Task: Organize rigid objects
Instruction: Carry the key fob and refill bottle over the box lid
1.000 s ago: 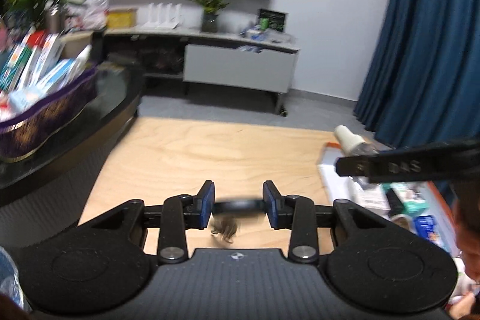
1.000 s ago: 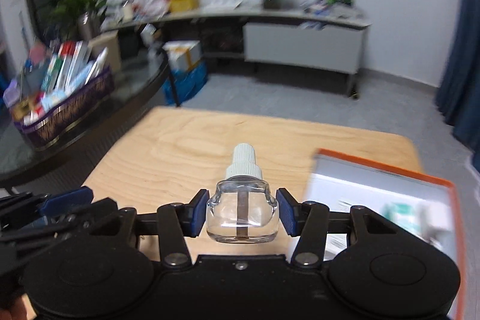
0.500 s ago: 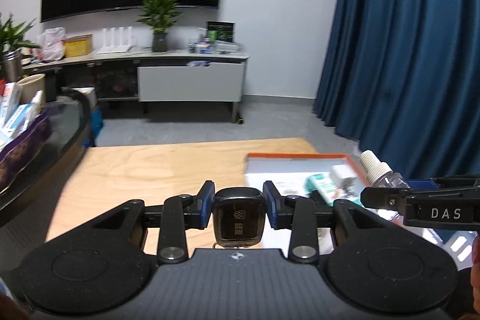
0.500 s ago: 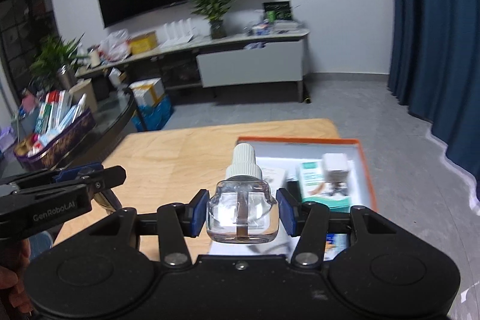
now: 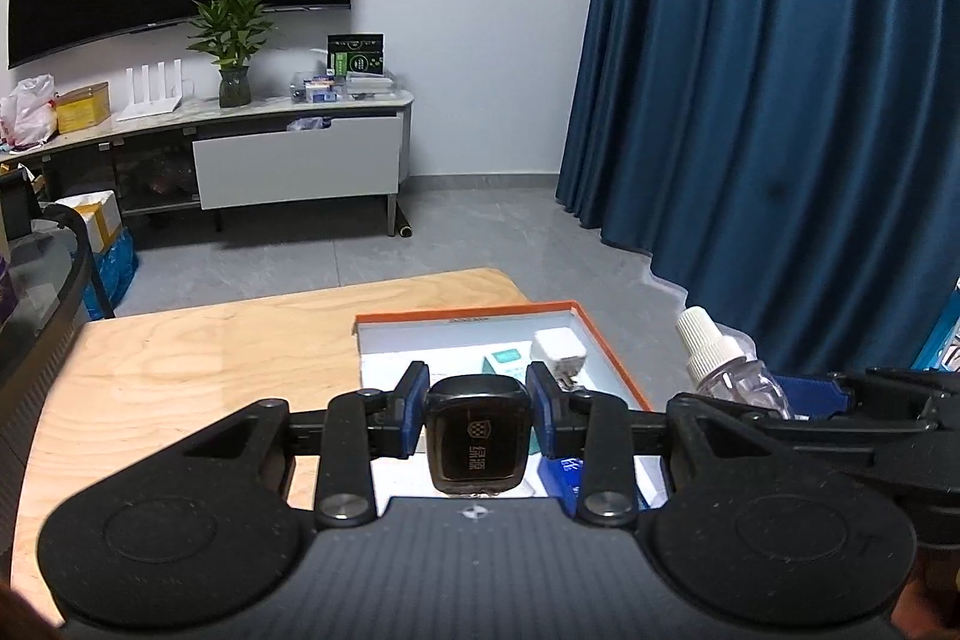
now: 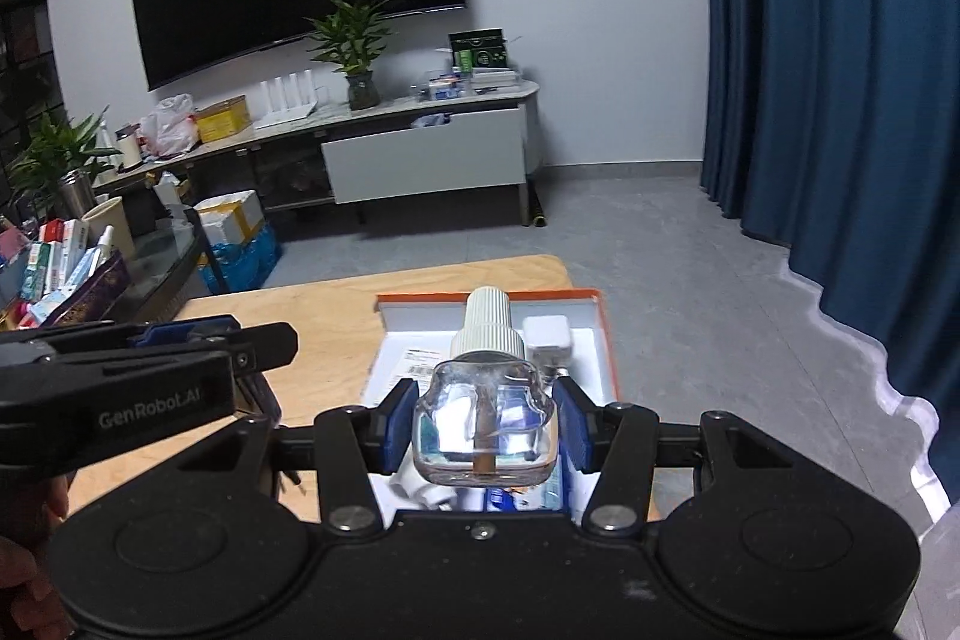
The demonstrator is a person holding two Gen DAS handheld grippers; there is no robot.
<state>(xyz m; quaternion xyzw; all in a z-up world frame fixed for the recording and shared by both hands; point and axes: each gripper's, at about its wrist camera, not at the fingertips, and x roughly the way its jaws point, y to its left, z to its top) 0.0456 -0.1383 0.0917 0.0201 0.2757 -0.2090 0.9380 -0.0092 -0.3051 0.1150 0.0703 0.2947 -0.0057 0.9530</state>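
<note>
My left gripper [image 5: 478,409] is shut on a small dark rounded device [image 5: 478,436] with a logo on its face, held above the near part of an orange-rimmed white box [image 5: 468,319]. My right gripper [image 6: 485,424] is shut on a clear glass bottle [image 6: 485,430] with a white ribbed cap and a wick inside, held above the same box [image 6: 606,340]. The bottle also shows in the left wrist view [image 5: 720,370], to the right of the box. The left gripper appears in the right wrist view [image 6: 150,376] at the left.
The box lies on a light wooden table [image 5: 180,370] and holds a white charger cube [image 5: 559,349], a teal-labelled packet and other small items. A dark glass table with a basket of boxes [image 6: 66,268] stands left. A blue curtain [image 5: 780,100] hangs at right.
Both grippers have swung to the right, from over the bare wooden table to above the orange-rimmed box. Each keeps its hold on its object.
</note>
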